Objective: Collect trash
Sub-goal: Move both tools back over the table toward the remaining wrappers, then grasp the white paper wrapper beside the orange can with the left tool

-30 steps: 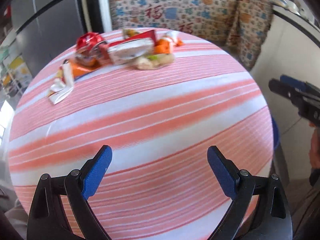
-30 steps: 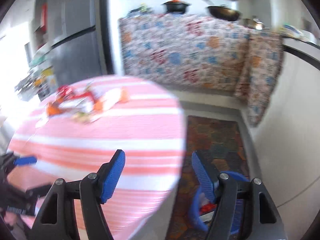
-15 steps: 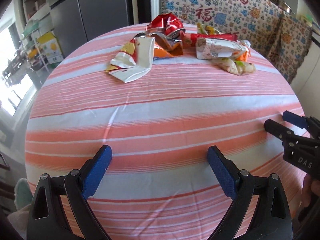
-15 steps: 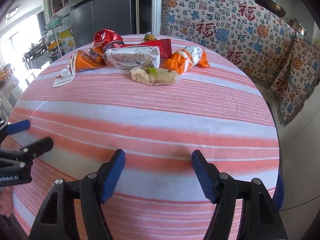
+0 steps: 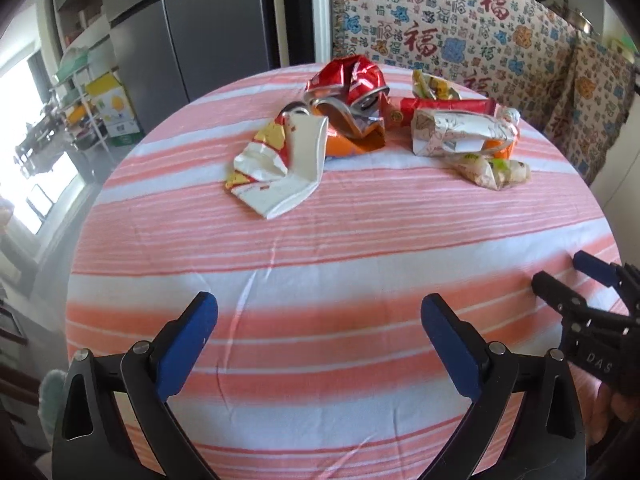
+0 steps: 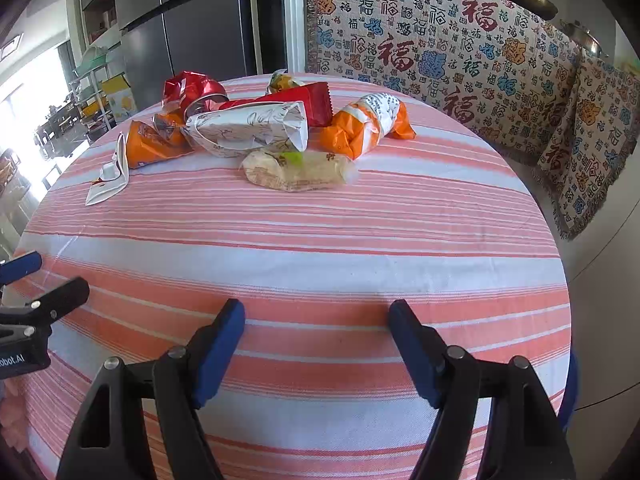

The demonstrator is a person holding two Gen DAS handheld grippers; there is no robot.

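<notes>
Both grippers, left (image 5: 319,324) and right (image 6: 316,334), hover empty above a round table (image 6: 360,248) in striped cloth; the left gapes, the right's jaws are opening. Crinkled foil wrappers (image 6: 256,132) lie heaped at its far edge.

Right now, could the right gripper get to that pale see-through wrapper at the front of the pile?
Probably yes. The right gripper, jaws opening and empty, points across bare striped tablecloth at the pale wrapper, which lies nearest in the pile with nothing in front.
</notes>
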